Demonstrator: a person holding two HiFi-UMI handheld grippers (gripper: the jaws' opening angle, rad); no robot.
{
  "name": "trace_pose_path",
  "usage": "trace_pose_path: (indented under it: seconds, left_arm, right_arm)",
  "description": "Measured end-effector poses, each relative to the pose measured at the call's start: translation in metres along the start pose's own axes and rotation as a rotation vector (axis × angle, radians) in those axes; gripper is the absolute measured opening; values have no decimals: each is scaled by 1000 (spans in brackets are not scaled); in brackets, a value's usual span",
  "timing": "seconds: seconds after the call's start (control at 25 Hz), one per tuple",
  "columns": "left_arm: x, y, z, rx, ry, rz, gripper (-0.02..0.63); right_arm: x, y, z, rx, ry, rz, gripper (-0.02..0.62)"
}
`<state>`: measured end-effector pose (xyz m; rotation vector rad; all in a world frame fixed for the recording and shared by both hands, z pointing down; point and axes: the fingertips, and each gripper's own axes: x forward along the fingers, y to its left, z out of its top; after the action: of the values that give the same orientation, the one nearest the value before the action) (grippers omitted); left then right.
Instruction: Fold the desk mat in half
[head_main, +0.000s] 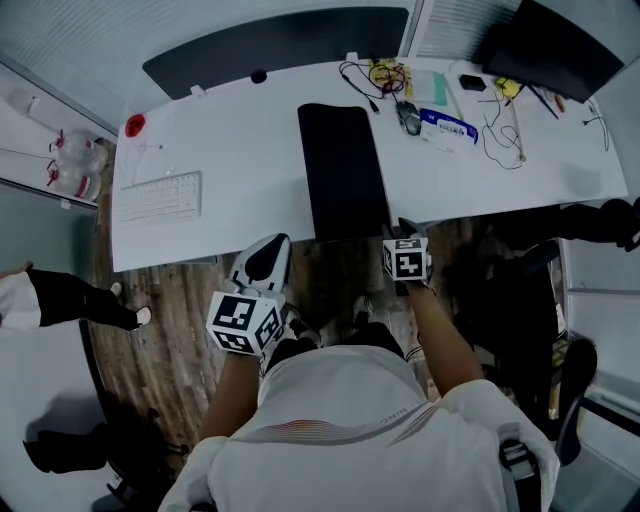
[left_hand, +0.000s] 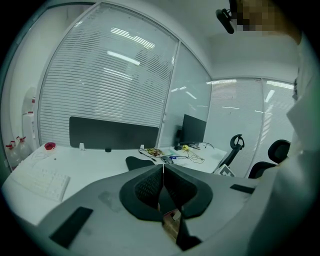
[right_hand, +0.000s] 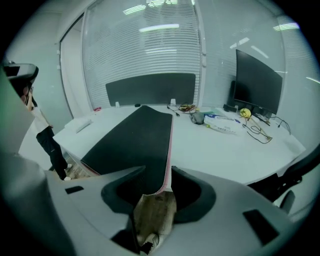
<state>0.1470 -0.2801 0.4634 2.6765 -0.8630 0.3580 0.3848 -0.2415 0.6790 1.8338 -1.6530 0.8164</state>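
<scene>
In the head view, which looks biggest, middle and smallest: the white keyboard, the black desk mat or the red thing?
1. black desk mat, largest
2. white keyboard
3. red thing, smallest

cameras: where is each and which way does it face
Head view: on the person's head, looking steeply down at desk and mat; arms, torso, left gripper, right gripper show.
Left gripper view: on that gripper, facing across the desk toward the blinds; shut jaws show.
Right gripper view: on that gripper, looking along the mat; open jaws straddle its near corner.
Shared: all three show the mat.
</scene>
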Motion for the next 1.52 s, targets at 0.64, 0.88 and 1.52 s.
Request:
trace_pose_path:
  seconds: [0.64, 0.88, 1.52]
  left_arm:
    - [-46, 34, 92, 84, -237, 44, 15]
    - [-71, 56, 116, 101, -295, 111, 15]
    - [-87, 72, 120, 118, -314, 181, 15]
  right_arm:
    - [-206, 70, 223, -113, -659, 68, 51]
    - [-255, 95, 256, -151, -763, 91, 51]
    - [-238, 104, 253, -157, -737, 117, 51]
